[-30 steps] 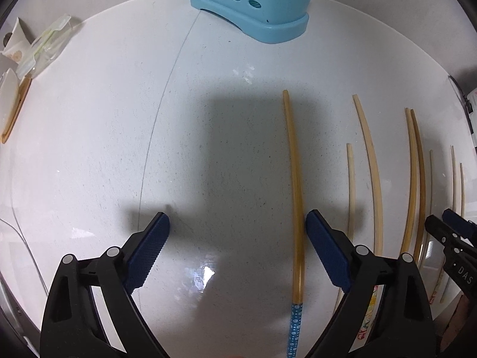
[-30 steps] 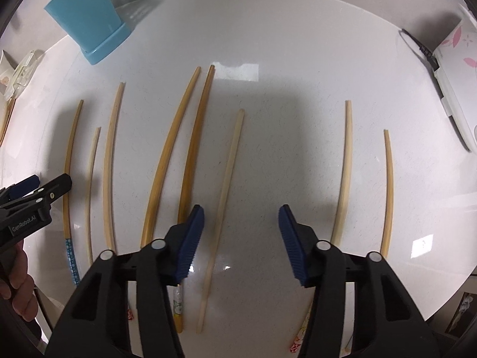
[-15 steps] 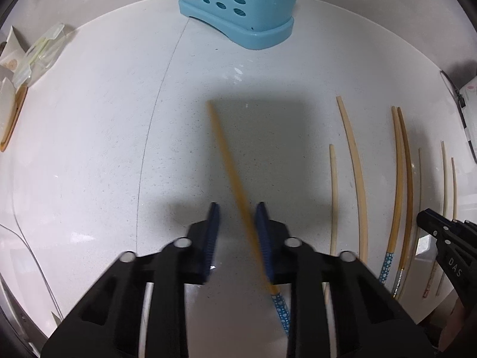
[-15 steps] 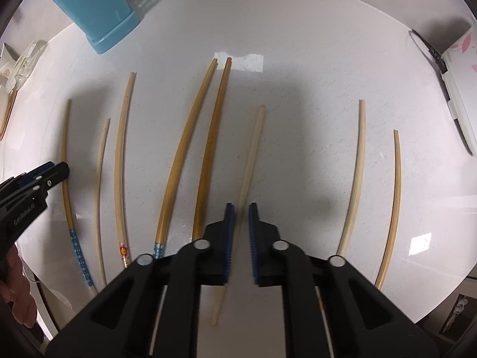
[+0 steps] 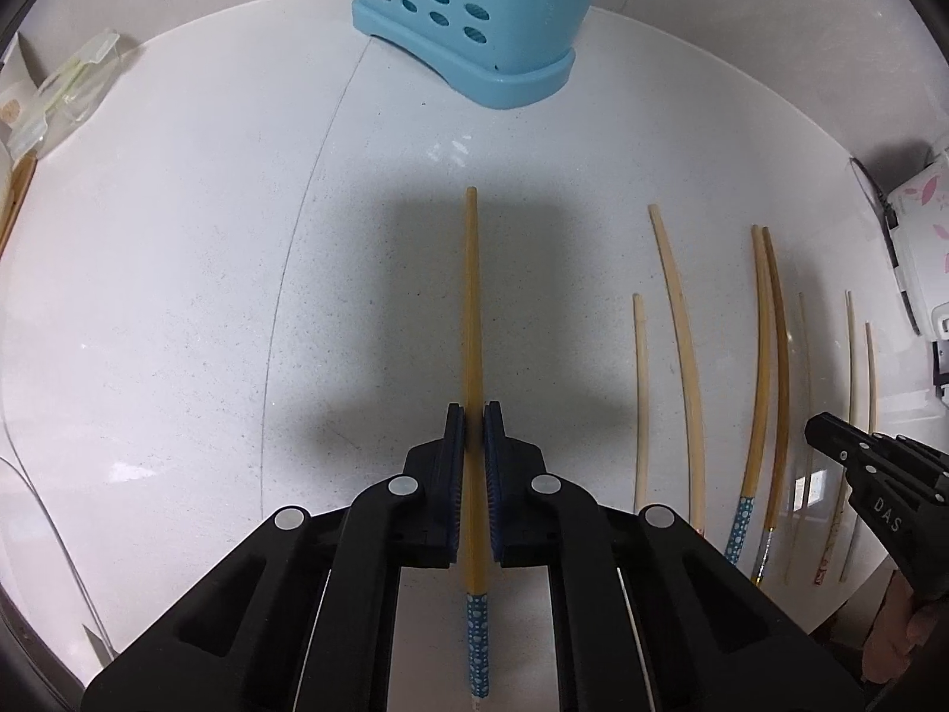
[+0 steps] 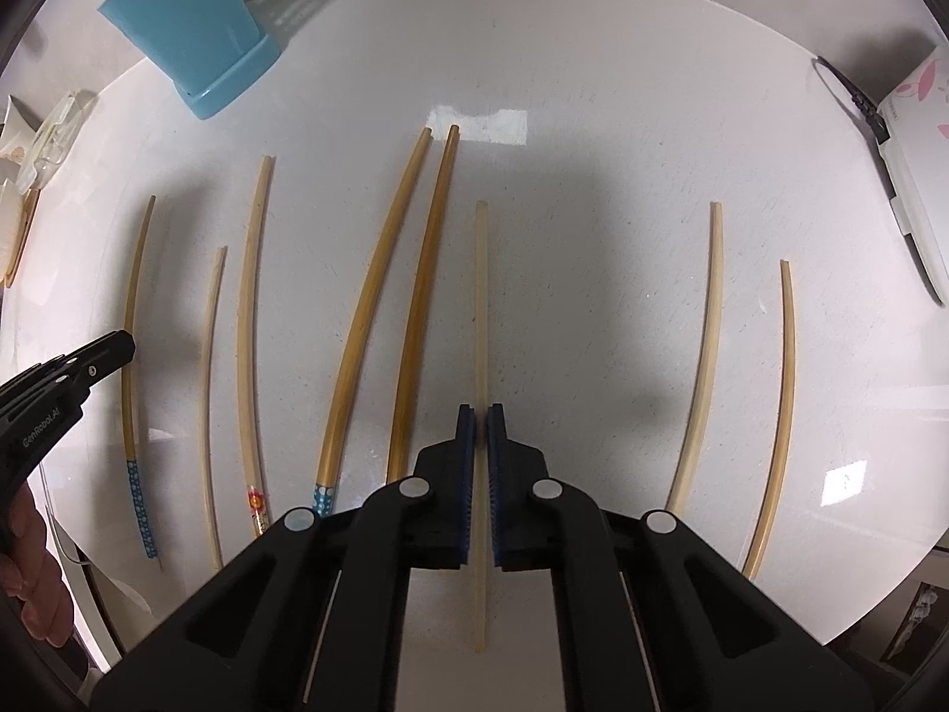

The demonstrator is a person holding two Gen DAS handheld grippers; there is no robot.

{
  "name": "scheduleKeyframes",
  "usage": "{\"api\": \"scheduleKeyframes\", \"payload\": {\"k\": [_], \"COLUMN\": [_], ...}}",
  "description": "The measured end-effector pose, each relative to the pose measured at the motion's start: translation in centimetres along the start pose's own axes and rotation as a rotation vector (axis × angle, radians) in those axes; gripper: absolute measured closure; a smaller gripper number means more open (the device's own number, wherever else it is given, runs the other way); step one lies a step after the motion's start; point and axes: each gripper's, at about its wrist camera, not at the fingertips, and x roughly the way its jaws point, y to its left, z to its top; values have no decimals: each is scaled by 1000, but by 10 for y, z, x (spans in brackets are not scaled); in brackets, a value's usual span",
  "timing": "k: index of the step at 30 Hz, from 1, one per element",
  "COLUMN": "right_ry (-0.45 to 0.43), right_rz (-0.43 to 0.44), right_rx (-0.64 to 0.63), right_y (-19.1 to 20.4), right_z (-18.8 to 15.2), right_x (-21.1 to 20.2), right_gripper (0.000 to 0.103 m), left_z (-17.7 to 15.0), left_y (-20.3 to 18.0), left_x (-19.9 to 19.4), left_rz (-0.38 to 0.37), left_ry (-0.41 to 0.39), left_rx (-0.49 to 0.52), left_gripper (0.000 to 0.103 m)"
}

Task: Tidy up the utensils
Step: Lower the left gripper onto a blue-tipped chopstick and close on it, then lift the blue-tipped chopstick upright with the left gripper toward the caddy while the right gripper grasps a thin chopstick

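Holes in basket [image 5: 468, 18] face left view only, not right view.

right gripper [image 6: 480, 415] clamped on pale chopstick [image 6: 480, 296]; blue holder [image 6: 196, 29] far left.

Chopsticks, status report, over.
Left gripper shut on blue-dotted chopstick. Right gripper shut on pale chopstick. Blue holder ahead, path clear.
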Motion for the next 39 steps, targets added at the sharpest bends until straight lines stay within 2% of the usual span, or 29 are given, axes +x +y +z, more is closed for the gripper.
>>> {"api": "scheduleKeyframes", "payload": {"k": [8, 15, 20, 28, 39], "right_ry": [-39, -141, -189, -262, -371], "right_rz": [9, 21, 27, 30, 27], "right_rx": [3, -8, -18, -25, -14], "right_y": [-7, -11, -11, -13, -11], "right_z": [4, 2, -1, -2, 3], "right_x": [-10, -33, -43, -65, -103], "right_gripper": [100, 99, 100, 100, 99], "left_z": [0, -3, 4, 3, 11], "left_y": [5, 9, -10, -15, -20], "left_x": [-10, -30, -46, -85, -129], "left_rz": [10, 12, 17, 21, -15], "left_ry": [-46, -122, -169, -254, -353], "left_rx": [15, 18, 20, 37, 68], "left_gripper": [97, 97, 97, 97, 97]}}
